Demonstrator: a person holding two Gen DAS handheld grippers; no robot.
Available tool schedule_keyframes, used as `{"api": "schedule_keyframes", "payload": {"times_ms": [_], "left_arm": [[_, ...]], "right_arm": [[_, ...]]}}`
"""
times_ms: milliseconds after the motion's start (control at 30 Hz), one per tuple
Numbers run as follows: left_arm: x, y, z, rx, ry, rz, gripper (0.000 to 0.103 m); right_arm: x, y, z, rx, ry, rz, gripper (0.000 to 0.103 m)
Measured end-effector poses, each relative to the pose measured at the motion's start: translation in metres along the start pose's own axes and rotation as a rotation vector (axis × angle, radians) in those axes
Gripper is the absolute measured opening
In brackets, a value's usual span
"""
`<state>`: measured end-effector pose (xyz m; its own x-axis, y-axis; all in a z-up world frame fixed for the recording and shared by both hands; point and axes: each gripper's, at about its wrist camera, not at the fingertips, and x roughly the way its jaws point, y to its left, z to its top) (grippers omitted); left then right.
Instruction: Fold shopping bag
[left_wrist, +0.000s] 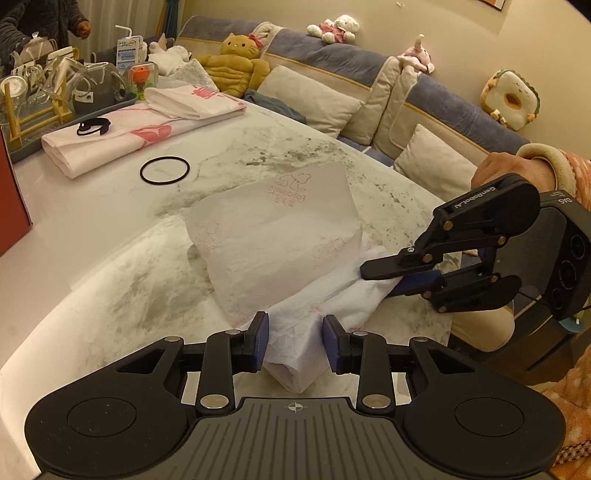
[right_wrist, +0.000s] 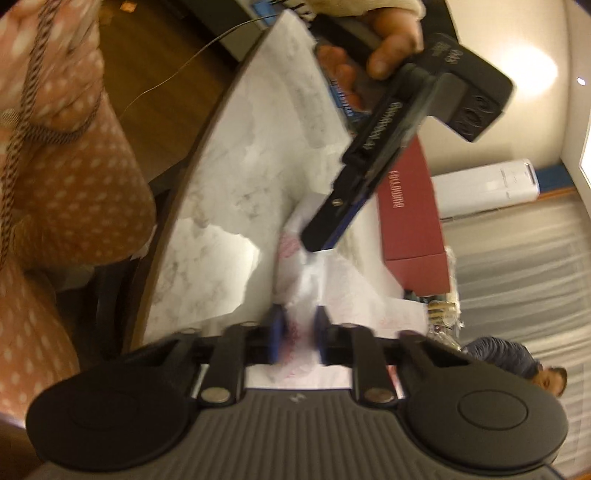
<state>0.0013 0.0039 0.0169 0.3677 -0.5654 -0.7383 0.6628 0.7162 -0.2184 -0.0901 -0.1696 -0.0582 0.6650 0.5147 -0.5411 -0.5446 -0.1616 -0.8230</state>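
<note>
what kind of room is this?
Likely a home living room: a sofa with cushions and plush toys sits behind a marble-look table, which holds a tray of glassware.

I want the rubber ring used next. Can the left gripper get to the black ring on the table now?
Probably not yet. The path over the table to the black ring looks free, but the left gripper is pinching the white bag and must release it first.
</note>
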Motion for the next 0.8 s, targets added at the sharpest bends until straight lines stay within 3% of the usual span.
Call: {"api": "schedule_keyframes", "payload": {"times_ms": [67,167,300,367,533,600,800], "left_arm": [[-0.002,-0.003,0.000,0.012,-0.002,0.007,0.033],[-0.009,-0.012,-0.002,0.038,-0.016,0.017,0.033],[-0.026,-0.022,-0.003,0.057,-0.065,0.018,0.033],[-0.031,-0.023,-0.005,0.058,-0.076,0.025,0.033],[-0.035,-0.016,-0.010,0.038,-0.100,0.026,0.033],[-0.036,-0.015,-0.009,0.039,-0.107,0.026,0.033],[-0.028,-0.014,-0.007,0.050,-0.101,0.045,0.033]], "right_arm": [[-0.002,-0.019,-0.002,0.153,-0.003,0.091,0.007],[-0.001,-0.065,-0.015,0.529,-0.038,0.332,0.007],[0.020,-0.105,-0.060,1.028,-0.118,0.677,0.007],[0.036,-0.108,-0.084,1.260,-0.141,0.804,0.007],[0.072,-0.084,-0.131,1.740,-0.145,1.029,0.007],[0.082,-0.074,-0.144,1.869,-0.156,1.092,0.004],[0.081,-0.070,-0.147,1.934,-0.137,1.134,0.004]]}}
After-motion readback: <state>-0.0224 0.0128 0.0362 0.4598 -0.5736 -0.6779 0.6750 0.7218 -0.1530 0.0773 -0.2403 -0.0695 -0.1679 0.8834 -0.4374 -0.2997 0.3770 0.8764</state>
